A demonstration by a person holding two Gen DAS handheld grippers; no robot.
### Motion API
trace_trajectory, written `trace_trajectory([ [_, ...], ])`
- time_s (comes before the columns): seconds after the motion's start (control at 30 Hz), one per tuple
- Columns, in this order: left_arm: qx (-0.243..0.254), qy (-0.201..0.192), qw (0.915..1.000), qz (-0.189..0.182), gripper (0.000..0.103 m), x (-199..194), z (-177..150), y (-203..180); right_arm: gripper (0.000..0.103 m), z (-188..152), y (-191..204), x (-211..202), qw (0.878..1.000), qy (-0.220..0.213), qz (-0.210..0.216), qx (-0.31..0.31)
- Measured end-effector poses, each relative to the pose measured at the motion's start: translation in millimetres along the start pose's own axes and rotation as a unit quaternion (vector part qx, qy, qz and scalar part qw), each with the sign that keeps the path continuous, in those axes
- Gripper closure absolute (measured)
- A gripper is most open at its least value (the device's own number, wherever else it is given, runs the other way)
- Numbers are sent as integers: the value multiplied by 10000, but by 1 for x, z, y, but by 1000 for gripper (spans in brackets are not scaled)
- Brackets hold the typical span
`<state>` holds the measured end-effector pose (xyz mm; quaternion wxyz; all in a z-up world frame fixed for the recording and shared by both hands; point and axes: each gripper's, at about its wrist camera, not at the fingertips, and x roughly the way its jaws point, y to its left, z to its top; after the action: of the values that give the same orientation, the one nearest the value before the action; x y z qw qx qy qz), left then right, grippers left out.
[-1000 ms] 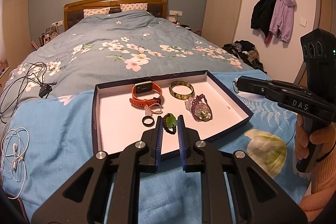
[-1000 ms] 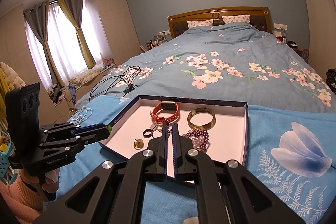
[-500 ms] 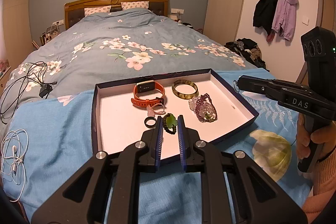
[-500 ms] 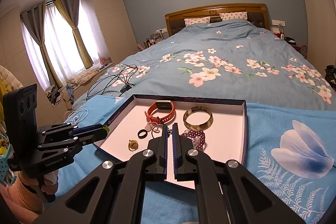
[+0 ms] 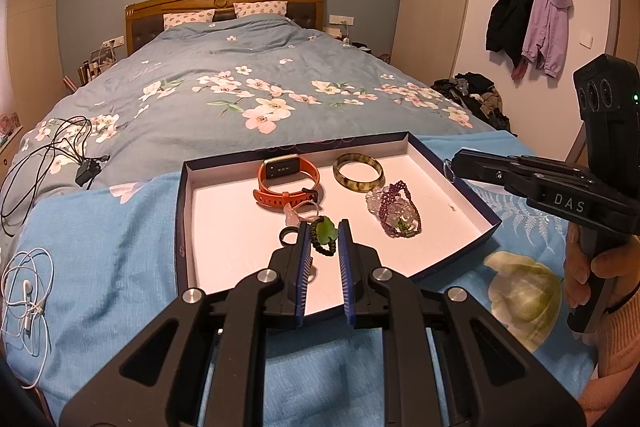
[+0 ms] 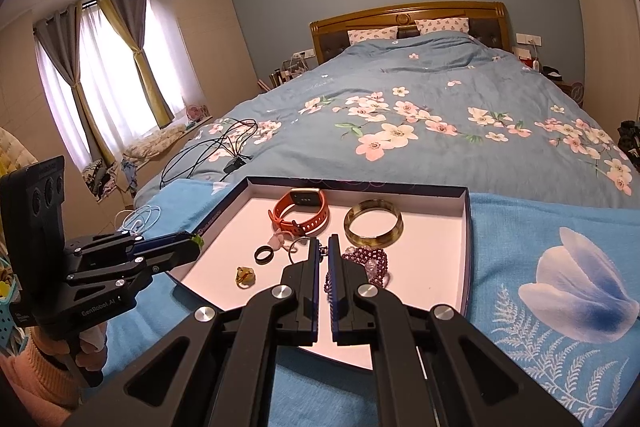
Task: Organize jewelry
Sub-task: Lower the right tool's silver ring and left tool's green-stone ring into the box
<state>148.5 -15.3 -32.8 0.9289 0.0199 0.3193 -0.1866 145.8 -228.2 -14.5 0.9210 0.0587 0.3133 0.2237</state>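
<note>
A shallow dark-rimmed tray (image 5: 182,211) with a white floor lies on a blue cloth at the foot of the bed. It holds an orange watch (image 5: 286,183), a green-brown bangle (image 5: 358,173), a purple bead bracelet (image 5: 394,213), a black ring (image 5: 288,235) and a gold ring (image 6: 245,275). My left gripper (image 5: 323,227) is shut on a green pendant bracelet (image 5: 325,235) above the tray's near part. My right gripper (image 6: 324,241) is shut on a thin silver ring (image 5: 448,170) at the tray's right rim.
White earphones (image 5: 26,291) lie on the blue cloth at the left. Black cables with a charger (image 5: 86,173) lie on the floral duvet behind them. Coats (image 5: 528,19) hang on the right wall. Curtained windows (image 6: 100,83) are at the far left.
Both grippers have held their grip and drifted only slightly; the tray's contents sit a little nearer and lower in both views.
</note>
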Motion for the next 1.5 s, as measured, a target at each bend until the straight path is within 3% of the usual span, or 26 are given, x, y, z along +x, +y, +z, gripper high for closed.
trace_trajectory([
  [1.5,-147,376,9990,176,89,41,0,9,100,-3,-16,54,9970,675,-370,85],
])
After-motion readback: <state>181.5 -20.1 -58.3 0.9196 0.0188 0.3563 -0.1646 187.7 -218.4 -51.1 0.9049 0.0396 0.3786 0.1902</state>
